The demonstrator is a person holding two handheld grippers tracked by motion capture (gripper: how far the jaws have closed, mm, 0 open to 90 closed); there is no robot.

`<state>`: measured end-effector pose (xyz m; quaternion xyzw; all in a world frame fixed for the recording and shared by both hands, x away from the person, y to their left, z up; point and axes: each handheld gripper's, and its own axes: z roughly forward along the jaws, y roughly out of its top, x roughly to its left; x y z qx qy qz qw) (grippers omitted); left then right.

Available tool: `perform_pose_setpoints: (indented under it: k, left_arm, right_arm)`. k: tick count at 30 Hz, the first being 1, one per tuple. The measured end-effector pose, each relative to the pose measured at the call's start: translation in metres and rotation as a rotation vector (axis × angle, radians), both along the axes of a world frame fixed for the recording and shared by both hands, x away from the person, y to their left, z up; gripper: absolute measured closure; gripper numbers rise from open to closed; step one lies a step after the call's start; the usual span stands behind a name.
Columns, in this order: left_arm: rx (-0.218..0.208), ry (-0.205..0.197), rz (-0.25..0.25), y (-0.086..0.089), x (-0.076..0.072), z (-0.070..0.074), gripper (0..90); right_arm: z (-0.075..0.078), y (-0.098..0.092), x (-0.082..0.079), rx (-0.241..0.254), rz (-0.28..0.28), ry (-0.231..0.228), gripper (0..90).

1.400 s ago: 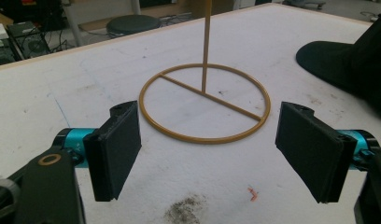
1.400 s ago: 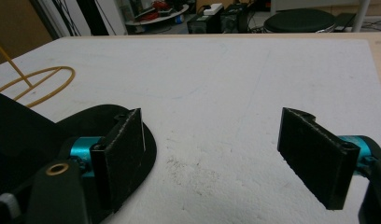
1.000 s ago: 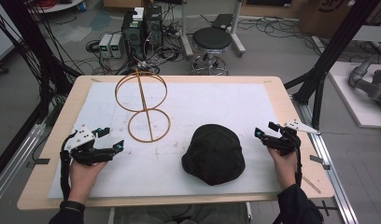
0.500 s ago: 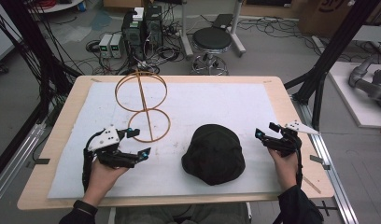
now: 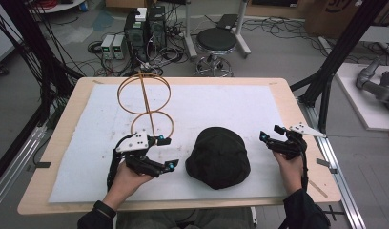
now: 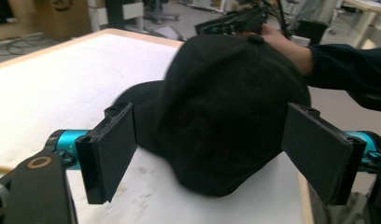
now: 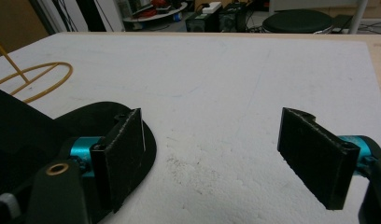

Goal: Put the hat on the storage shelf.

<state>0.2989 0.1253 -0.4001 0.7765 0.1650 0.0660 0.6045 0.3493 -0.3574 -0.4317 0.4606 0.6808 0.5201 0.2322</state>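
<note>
A black cap (image 5: 219, 157) lies on the white mat (image 5: 221, 102) near the table's front. My left gripper (image 5: 168, 153) is open just left of the cap, its jaws pointing at it. In the left gripper view the cap (image 6: 226, 93) sits close ahead between the wide-apart pads (image 6: 114, 149), untouched. My right gripper (image 5: 270, 133) is open a short way right of the cap, holding nothing. In the right gripper view the cap's brim (image 7: 86, 119) lies behind the left pad (image 7: 125, 156), with bare mat between the jaws.
A gold wire stand (image 5: 145, 102) with an upper and a lower ring rises at the mat's back left, just behind the left gripper; its base ring (image 7: 34, 79) appears in the right gripper view. The wooden table edge (image 5: 297, 114) borders the mat.
My left gripper has moved right from the mat's left side to just beside the cap. The right gripper and the cap have stayed put.
</note>
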Motion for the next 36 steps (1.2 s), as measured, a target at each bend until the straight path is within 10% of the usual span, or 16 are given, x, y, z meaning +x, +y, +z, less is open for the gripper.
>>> perform_pose_setpoints:
  k: [20,31,36]
  left_arm:
    - [0.105,0.004,-0.096,-0.057,0.003,-0.014,41.3]
    - [0.151,-0.060,-0.119,-0.060,0.005,-0.015,86.1]
    - [0.156,-0.046,-0.145,-0.059,0.006,-0.011,88.3]
  right_arm:
    - [0.000,-0.001,0.000,0.001,0.000,0.004,22.2]
    - [0.000,-0.001,0.000,0.003,-0.002,0.005,22.2]
    - [0.000,-0.001,0.000,0.002,0.001,0.004,22.1]
